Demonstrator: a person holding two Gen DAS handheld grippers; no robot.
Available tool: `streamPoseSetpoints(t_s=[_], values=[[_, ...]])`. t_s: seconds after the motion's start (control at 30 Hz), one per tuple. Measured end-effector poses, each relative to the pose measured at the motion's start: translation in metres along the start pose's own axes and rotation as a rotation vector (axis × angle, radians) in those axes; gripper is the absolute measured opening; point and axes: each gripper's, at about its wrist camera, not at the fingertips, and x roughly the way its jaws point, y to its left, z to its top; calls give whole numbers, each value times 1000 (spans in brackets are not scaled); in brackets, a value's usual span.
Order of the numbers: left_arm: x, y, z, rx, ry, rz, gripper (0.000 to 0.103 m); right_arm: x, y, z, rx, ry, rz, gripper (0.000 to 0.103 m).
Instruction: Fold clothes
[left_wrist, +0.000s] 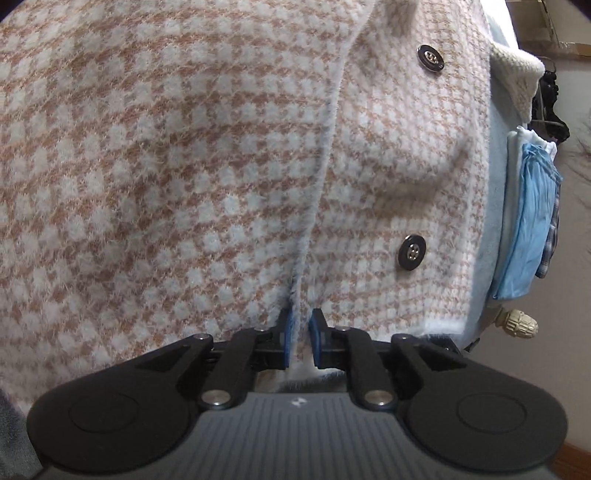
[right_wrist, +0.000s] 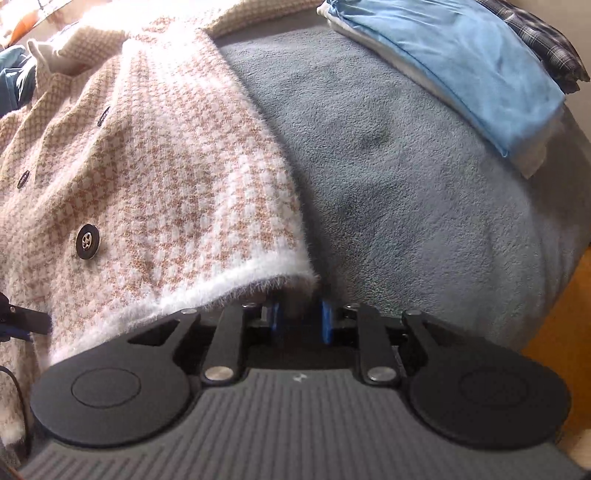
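Left gripper (left_wrist: 299, 325) fingers nearly closed on the cardigan (left_wrist: 184, 166) edge; right gripper (right_wrist: 301, 317) fingers slightly apart, straddling its hem corner.

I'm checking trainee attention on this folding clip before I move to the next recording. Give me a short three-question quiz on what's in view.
1. True or false: the checked cardigan shows dark buttons.
2. What does the cardigan lie on? A) grey fleece blanket B) bare wooden table C) tiled floor
3. Fill in: in the folded stack, the garment lying over the white one is coloured ___.
Key: 1 true; 2 A; 3 blue.
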Motion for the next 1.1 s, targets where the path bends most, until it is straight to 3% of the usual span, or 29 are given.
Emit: streamPoseSetpoints(t_s=[0.13,0.27,0.4,0.53,0.57,0.63,0.7,0.73,0.8,0.93,1.1], values=[[-22,-15,-3,149,-7,74,23,-22,-22,-5,1,38,-43,26],[-57,-43,3,294,-137,96,29,-49,-37,13,3,-44,-58,26],[-65,-75,15,405,-290,115,35,-43,-10,62,-119,-159,46,26],[-25,-94,30,433,-248,147,37,-10,39,104,-263,-209,184,26],[-13,-94,27,431,-226,190,37,-1,50,113,-292,-214,221,26],[5,-87,19,406,-195,255,35,28,62,114,-361,-125,258,26],[6,-81,13,381,-218,231,36,62,69,107,-430,22,264,27],[4,-78,12,370,-228,215,37,70,65,96,-445,50,266,27],[1,-73,11,342,-234,188,37,61,61,92,-473,46,281,27],[-1,-58,13,258,-245,119,39,38,79,123,-493,61,309,28],[-11,-51,15,176,-266,70,41,34,154,188,-584,-101,389,30]])
